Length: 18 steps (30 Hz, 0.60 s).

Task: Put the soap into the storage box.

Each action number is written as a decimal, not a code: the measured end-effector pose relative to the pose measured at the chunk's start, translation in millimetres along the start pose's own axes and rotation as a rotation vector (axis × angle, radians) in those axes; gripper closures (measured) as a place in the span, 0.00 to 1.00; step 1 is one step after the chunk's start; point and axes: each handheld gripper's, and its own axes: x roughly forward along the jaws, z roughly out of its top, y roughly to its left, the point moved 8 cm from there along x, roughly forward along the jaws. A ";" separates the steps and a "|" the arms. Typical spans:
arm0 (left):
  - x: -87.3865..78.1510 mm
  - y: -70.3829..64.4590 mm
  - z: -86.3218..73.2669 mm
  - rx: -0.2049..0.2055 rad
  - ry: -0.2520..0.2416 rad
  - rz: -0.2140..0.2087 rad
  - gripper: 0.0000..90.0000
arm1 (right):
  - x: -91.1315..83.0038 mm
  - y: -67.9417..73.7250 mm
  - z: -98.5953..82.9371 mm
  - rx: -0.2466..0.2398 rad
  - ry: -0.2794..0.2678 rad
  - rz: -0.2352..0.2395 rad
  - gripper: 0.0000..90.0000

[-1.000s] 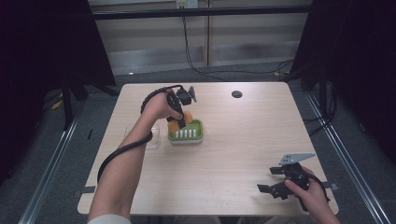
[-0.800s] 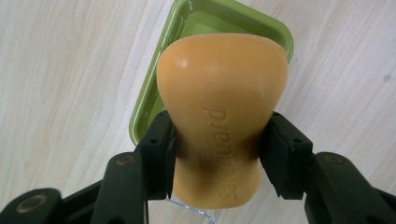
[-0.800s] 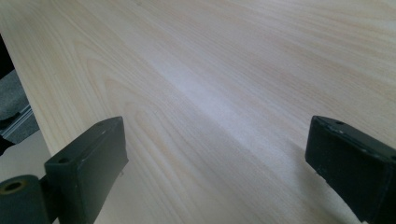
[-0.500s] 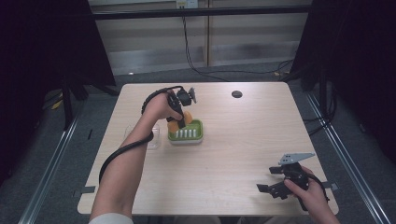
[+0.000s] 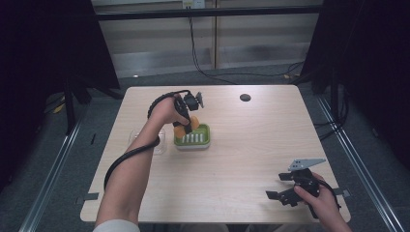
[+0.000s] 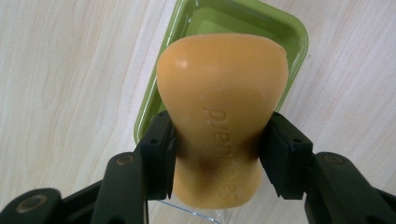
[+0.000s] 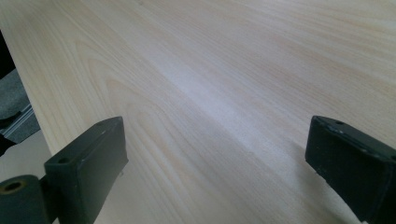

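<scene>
An orange bar of soap (image 6: 222, 116) with stamped lettering is clamped between the jaws of my left gripper (image 6: 217, 154), which is shut on it. In the high view the left gripper (image 5: 186, 121) holds the soap (image 5: 189, 126) just above the left end of a green soap dish (image 5: 200, 140) at the table's middle left. The green dish (image 6: 261, 28) lies right under the soap. My right gripper (image 5: 280, 189) rests low near the front right corner, open, its jaws (image 7: 217, 163) wide apart over bare wood.
A clear plastic lid or tray (image 5: 159, 145) lies left of the dish, partly under the left forearm. A small dark round spot (image 5: 245, 97) marks the tabletop (image 5: 261, 145) near its back edge. The left gripper's black cable loops along the arm.
The left gripper with the soap has stayed almost still over the dish's left end, perhaps slightly lower. The right gripper has not moved.
</scene>
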 end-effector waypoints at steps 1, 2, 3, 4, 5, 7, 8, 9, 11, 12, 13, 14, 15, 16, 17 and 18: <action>-0.5 0.5 -0.6 0.014 0.015 -0.014 0.55 | 0.2 0.3 0.1 -0.001 0.001 0.001 0.06; 1.1 0.5 0.5 0.006 0.003 0.004 0.55 | 0.3 0.4 0.3 -0.002 -0.001 0.001 0.06; 1.8 0.7 1.2 0.005 -0.002 0.007 0.55 | 0.2 0.4 0.5 -0.002 -0.001 0.001 0.06; 2.2 0.9 1.5 0.005 -0.001 0.007 0.55 | 0.2 0.6 0.6 -0.002 -0.001 0.002 0.06; 2.5 1.0 1.7 0.004 -0.002 0.008 0.55 | 0.3 0.4 0.6 -0.003 -0.002 0.001 0.06; 3.1 0.9 1.6 0.007 0.008 0.007 0.55 | 0.5 0.5 0.3 0.000 0.000 0.002 0.06; 3.6 0.4 2.0 0.004 0.005 0.006 0.55 | 0.6 0.5 0.1 0.000 0.000 0.002 0.06; 3.4 2.0 1.9 0.024 0.012 0.008 0.55 | 0.7 0.3 0.2 -0.001 -0.001 0.002 0.06; 4.3 2.5 3.2 0.018 -0.003 0.016 0.55 | 0.7 0.2 0.2 -0.002 -0.001 0.003 0.06; 5.2 2.0 3.3 0.011 -0.008 0.019 0.55 | 0.9 0.2 0.4 -0.001 -0.003 0.002 0.06; 5.2 1.6 3.1 0.017 -0.002 0.009 0.55 | 0.9 0.7 0.4 0.001 -0.002 0.004 0.06; 5.6 1.9 3.7 0.021 -0.006 0.013 0.55 | 1.2 0.9 0.4 -0.001 -0.002 0.005 0.06; 5.6 1.4 3.7 0.019 -0.001 0.008 0.55 | 1.7 1.2 0.4 -0.002 -0.002 0.006 0.06; 6.7 1.4 4.3 0.019 -0.008 0.017 0.55 | 1.9 1.6 0.3 -0.001 0.001 0.008 0.06; 7.3 1.3 4.3 0.020 -0.007 0.016 0.55 | 2.1 2.0 0.3 0.000 0.001 0.009 0.06; 7.7 0.9 3.7 0.022 0.002 0.011 0.55 | 2.3 2.1 0.4 0.000 0.001 0.010 0.06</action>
